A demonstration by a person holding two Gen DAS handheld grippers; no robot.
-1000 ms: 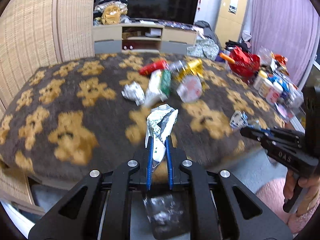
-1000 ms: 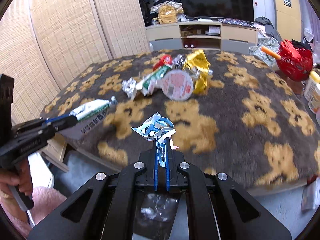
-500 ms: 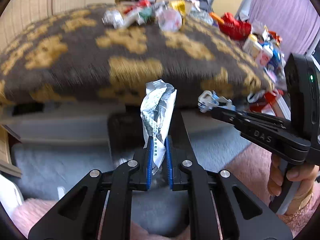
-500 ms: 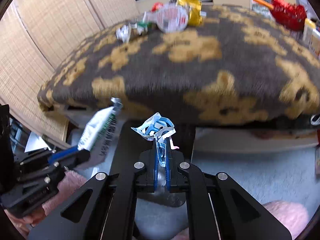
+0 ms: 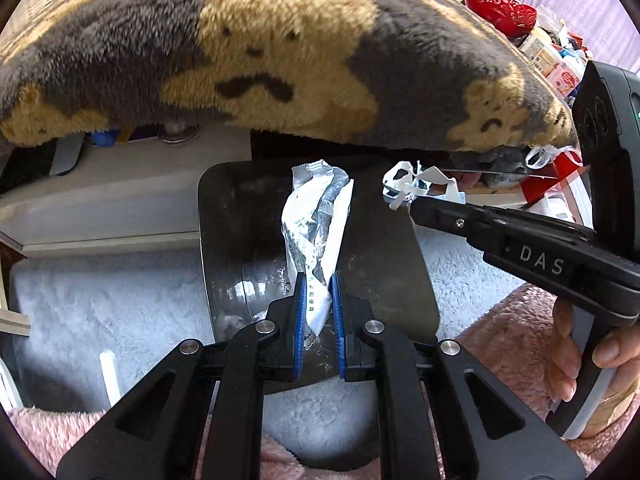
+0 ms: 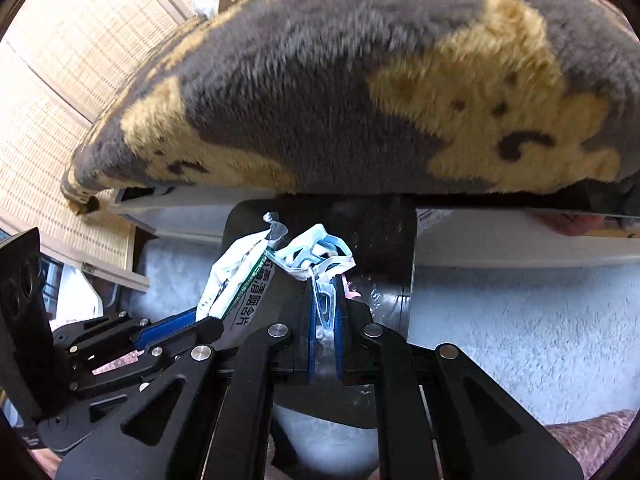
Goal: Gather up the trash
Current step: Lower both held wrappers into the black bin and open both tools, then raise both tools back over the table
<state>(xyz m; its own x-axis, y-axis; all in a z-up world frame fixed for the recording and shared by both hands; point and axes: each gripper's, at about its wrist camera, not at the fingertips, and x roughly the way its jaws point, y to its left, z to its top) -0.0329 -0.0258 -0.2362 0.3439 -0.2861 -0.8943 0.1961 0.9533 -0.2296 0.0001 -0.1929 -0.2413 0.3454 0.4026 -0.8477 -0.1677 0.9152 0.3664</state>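
My left gripper [image 5: 318, 280] is shut on a white and silver wrapper [image 5: 316, 216], which stands up over the dark bin [image 5: 224, 216] on the floor. In the same view my right gripper [image 5: 416, 200] comes in from the right, with a crumpled blue and white wrapper [image 5: 404, 184] at its tips above the bin's far right rim. In the right wrist view that gripper [image 6: 325, 280] has its jaws opening, the blue and white wrapper [image 6: 316, 252] still between the pads over the bin [image 6: 384, 232]. The left gripper [image 6: 200, 316] and its wrapper [image 6: 236, 272] sit just to the left.
The table's grey blanket with tan bears [image 5: 280, 40] overhangs just behind the bin. A pale fluffy rug [image 5: 100, 292] covers the floor, with pink fluffy fabric [image 5: 500, 332] nearer me. Red packaging [image 5: 500, 12] lies at the far right and a bamboo screen [image 6: 60, 80] at the left.
Both grippers have dropped from above the tabletop to below its edge and tilted downward, carrying their wrappers over the bin. The table trash has slid out of view at the top.
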